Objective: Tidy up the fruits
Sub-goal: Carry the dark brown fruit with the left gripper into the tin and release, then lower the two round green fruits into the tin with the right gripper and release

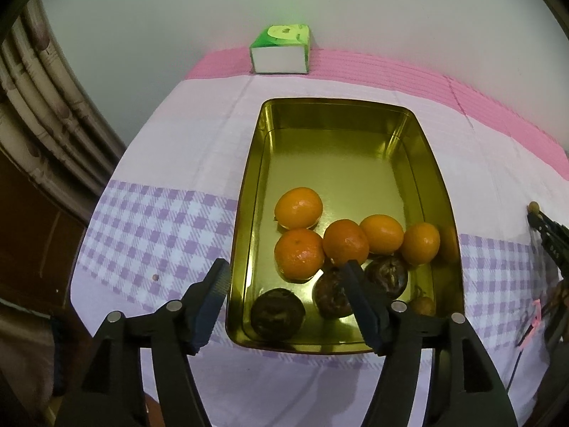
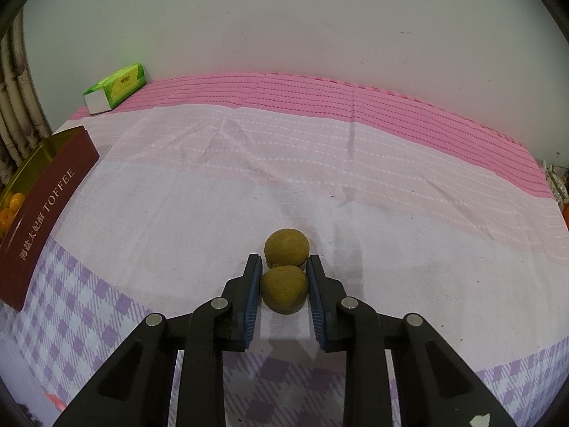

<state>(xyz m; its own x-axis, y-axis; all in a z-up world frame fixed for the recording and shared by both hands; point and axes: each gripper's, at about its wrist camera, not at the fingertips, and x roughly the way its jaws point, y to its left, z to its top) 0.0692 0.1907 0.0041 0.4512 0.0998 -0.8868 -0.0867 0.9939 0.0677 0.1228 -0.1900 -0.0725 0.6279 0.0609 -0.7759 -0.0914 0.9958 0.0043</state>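
Note:
An open gold tin (image 1: 249, 192) holds several oranges (image 1: 298, 208) and three dark brown wrinkled fruits (image 1: 277, 313) at its near end, plus a small brown one (image 1: 423, 304). My left gripper (image 1: 286, 267) hangs open over that near end, one finger outside the tin's left wall, nothing between the pads. On the cloth to the right, my right gripper (image 2: 283, 261) is shut on a small round olive-brown fruit (image 2: 284, 290). A second fruit like it (image 2: 286, 249) lies just beyond, touching it. The tin's maroon side (image 2: 46, 220) shows at the far left of the right wrist view.
A green tissue box (image 1: 281, 49) (image 2: 115, 87) stands at the back by the wall. The table wears a pink, white and purple-check cloth (image 2: 320, 178). A curtain (image 1: 35, 106) hangs left of the table's edge. Small clutter sits at the far right (image 2: 558, 181).

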